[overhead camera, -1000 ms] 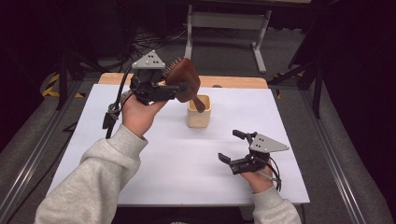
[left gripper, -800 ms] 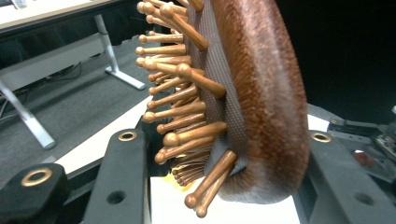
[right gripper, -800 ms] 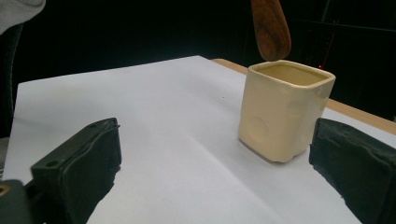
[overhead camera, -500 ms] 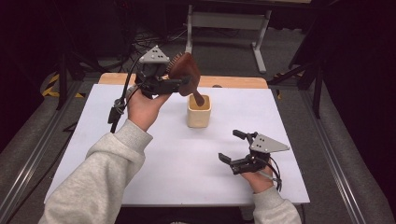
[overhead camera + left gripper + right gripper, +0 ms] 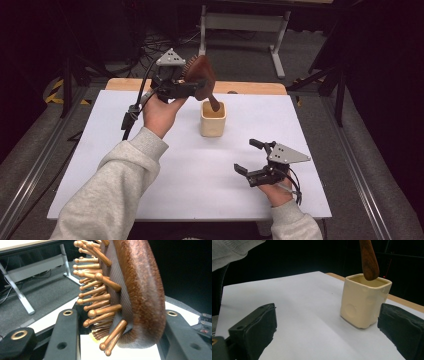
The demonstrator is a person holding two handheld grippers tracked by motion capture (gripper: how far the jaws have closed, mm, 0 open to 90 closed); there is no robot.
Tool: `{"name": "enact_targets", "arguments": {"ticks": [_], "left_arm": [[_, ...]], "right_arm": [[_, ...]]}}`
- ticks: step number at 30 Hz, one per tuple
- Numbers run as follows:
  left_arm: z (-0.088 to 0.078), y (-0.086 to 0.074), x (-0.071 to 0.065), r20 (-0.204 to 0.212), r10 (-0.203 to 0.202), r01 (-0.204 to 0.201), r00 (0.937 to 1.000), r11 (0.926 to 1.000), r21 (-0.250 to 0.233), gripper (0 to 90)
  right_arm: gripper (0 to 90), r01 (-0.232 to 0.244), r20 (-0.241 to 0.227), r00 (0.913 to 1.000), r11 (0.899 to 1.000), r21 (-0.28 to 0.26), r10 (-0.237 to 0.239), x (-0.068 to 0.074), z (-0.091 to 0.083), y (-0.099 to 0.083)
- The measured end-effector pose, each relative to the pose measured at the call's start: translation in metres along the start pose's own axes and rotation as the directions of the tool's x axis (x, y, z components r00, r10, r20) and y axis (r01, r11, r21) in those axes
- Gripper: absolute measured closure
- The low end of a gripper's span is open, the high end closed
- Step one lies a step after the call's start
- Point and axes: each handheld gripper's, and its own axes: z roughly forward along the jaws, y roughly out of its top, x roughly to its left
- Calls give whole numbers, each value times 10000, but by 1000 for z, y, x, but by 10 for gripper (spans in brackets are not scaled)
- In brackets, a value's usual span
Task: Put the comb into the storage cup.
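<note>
A cup stands on the table, near its middle toward the far edge. A hairbrush hangs above the cup, handle tip at its mouth. The left gripper is left of the cup, the right gripper nearer and to its right.

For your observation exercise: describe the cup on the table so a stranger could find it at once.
Start at the white table. Near its far middle stands the cup, upright, between the two hands. It is a cream square holder with rounded corners, and the handle of a brown brush, held in the left claw, points down into its mouth.
</note>
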Motion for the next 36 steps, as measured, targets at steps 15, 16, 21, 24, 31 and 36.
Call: {"name": "enact_targets", "arguments": {"ticks": [15,16,21,24,31,36], "left_arm": [[22,-17,9,-4,-402,402,9992,9975,579,547],[24,-18,10,14,-399,397,9992,9971,645,546],[31,-23,12,-13,-524,523,9986,9952,833,545],[35,-26,14,26,-621,616,9981,9937,940,544],[44,-32,20,86,-877,858,9961,9876,1317,542],[48,-35,22,241,-1080,1029,9939,9821,1581,538]], "right_arm": [[29,-17,-49,10000,10000,35,17,1,0,0],[29,-17,-56,10000,10000,30,17,1,0,0],[29,-20,-37,10000,10000,59,20,0,0,0],[29,-4,-54,10000,10000,76,5,0,0,0],[29,52,-63,10000,9999,97,-51,-1,0,0],[30,17,-74,10000,9999,117,-16,0,0,-1]]}}
